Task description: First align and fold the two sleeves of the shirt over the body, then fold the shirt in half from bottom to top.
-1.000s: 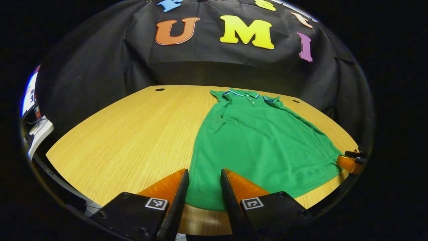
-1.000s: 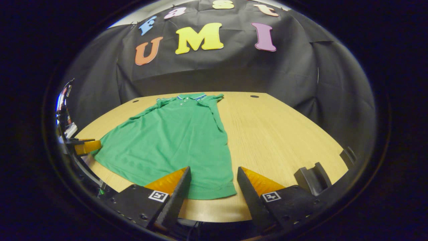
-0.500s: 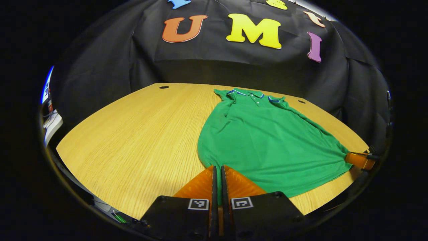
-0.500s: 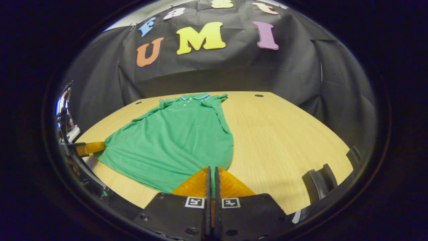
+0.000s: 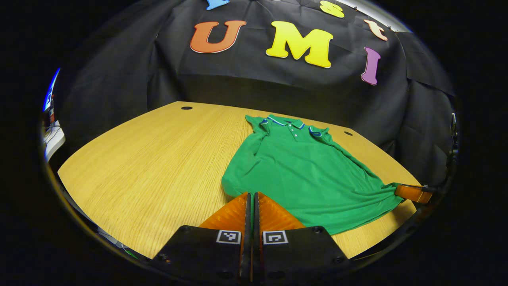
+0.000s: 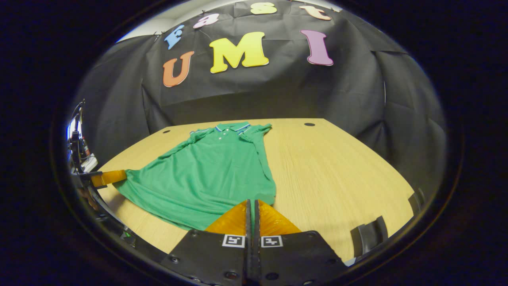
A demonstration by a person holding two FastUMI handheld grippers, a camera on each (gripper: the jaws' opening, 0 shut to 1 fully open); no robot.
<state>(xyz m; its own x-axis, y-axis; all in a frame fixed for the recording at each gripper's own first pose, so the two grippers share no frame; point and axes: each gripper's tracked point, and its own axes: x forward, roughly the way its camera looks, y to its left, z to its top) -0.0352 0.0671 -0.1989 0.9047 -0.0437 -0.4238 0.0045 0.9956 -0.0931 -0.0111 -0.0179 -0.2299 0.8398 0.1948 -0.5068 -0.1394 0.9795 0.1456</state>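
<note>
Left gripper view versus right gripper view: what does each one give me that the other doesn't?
Left gripper view: the left gripper up close, shut on one bottom corner of the green polo shirt, with the right gripper far off at the other corner.

Right gripper view: the reverse, with the right gripper close, shut on its corner, and the left one far off; also a dark curved part at the table's near edge.

Both: the shirt lying collar-away on the wooden table.
</note>
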